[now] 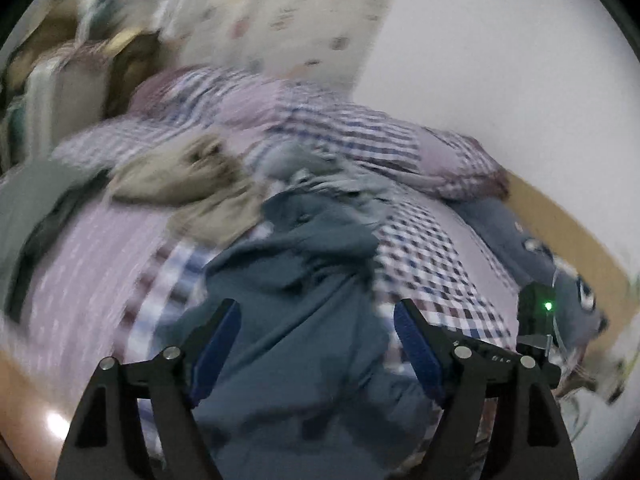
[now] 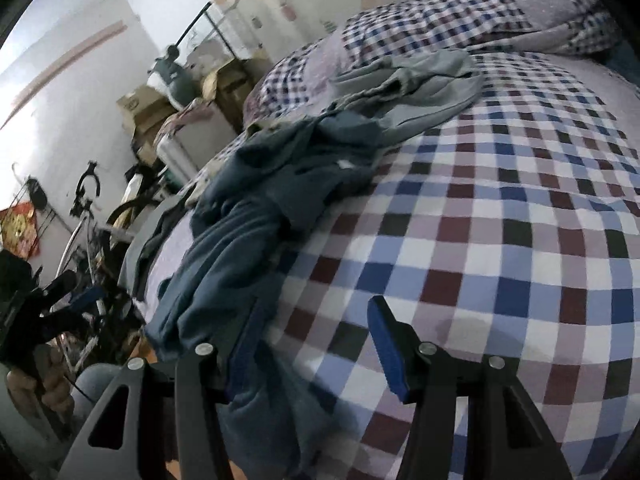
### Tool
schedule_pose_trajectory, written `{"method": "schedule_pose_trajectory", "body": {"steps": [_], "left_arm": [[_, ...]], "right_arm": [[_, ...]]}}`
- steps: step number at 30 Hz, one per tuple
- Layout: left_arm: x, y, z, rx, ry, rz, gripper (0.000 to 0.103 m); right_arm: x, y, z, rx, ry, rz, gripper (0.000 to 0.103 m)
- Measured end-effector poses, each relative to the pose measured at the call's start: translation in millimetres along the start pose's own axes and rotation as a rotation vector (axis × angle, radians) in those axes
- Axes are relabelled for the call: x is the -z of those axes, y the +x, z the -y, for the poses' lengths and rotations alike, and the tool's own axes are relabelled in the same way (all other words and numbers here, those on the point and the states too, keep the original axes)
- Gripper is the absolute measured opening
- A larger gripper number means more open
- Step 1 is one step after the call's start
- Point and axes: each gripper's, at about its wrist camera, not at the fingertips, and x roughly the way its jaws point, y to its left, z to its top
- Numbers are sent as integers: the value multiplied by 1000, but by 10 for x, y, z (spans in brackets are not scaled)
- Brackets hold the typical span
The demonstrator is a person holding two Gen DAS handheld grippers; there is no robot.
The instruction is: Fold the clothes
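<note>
A crumpled dark teal garment point(image 1: 296, 312) lies on the checked bed, also in the right wrist view point(image 2: 244, 216). My left gripper point(image 1: 316, 320) is open, its jaws apart above the garment, empty. My right gripper point(image 2: 316, 328) is open over the bedsheet at the garment's right edge, empty. A light grey garment point(image 2: 420, 84) lies further up the bed. A beige garment point(image 1: 188, 184) lies bunched left of the teal one. The left view is motion-blurred.
The checked bedsheet point(image 2: 500, 240) and a checked pillow point(image 2: 460, 28) fill the bed. A dark grey cloth point(image 1: 28, 208) lies at the left. The other gripper point(image 1: 536, 320) shows at the right edge. Boxes point(image 2: 148, 108) and clutter stand beside the bed; a wooden bed edge point(image 1: 568, 224) runs along the right.
</note>
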Motion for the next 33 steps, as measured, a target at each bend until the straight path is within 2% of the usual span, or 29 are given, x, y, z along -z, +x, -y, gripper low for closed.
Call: {"method": "schedule_pose_trajectory", "body": {"steps": [4, 11, 12, 14, 15, 16, 17, 18, 21, 25, 28, 33], "left_arm": [[-203, 448, 429, -25, 182, -12, 82], [-324, 1212, 716, -114, 342, -88, 81], [-333, 1318, 721, -128, 351, -99, 77], [-360, 1521, 675, -156, 338, -129, 57], [-386, 1626, 616, -175, 309, -155, 24], [-430, 1688, 536, -181, 265, -170, 4], [-479, 1725, 451, -178, 217, -177, 4], [-554, 1665, 358, -159, 164, -143, 4], [-806, 1296, 87, -103, 35, 10, 4], [-1077, 799, -457, -104, -121, 159, 3], [-1172, 540, -974, -169, -226, 244, 3], [-943, 348, -1955, -342, -433, 290, 3]], "right_arm": [[-25, 4, 42, -3, 25, 13, 59], [-65, 26, 92, -8, 56, 32, 59], [-74, 22, 104, -10, 61, 37, 59], [-90, 16, 125, -15, 70, 44, 59], [-97, 14, 132, -17, 76, 46, 59], [-104, 18, 140, -17, 81, 46, 59], [-110, 24, 149, -18, 85, 47, 59], [-116, 30, 159, -18, 89, 47, 59], [-134, 49, 188, -18, 101, 48, 59], [-154, 68, 226, -18, 113, 48, 59], [-163, 88, 234, -19, 115, 48, 59], [-151, 164, 190, -12, 94, 31, 59]]}}
